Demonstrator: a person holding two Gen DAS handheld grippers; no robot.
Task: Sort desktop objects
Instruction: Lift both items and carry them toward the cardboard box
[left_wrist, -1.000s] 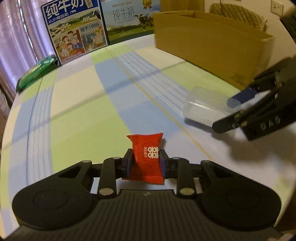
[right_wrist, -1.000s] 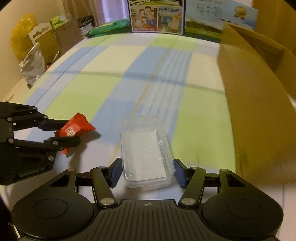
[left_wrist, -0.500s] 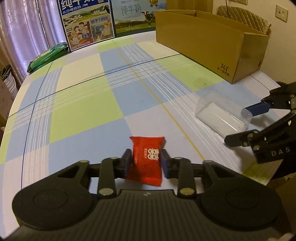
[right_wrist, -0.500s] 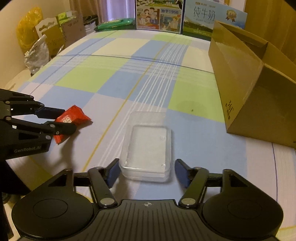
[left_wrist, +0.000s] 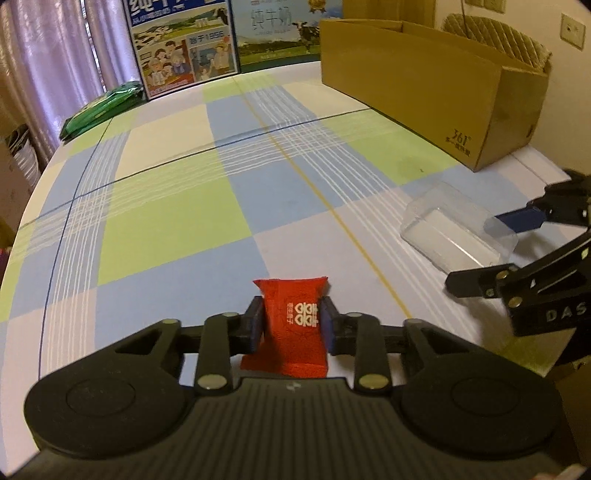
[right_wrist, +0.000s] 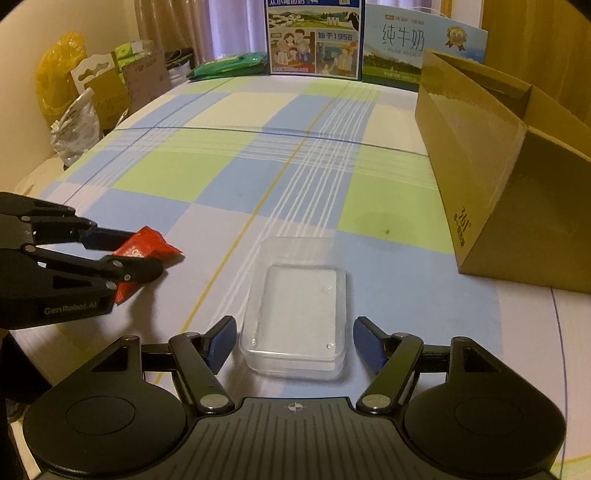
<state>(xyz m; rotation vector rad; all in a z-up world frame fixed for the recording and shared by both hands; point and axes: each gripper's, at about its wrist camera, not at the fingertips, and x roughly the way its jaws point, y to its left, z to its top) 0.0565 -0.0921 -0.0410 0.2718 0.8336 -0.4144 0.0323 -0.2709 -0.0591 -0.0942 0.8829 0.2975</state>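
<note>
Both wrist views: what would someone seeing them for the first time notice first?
The red candy packet, pinched in the left gripper near the table's front edge. Next, the clear plastic box on the checked tablecloth, between the open fingers of the right gripper. To the right stands a large cardboard box.

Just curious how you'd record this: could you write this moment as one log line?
left gripper: shut on red candy packet | right gripper: open, straddling clear plastic box | cardboard box: right
</note>
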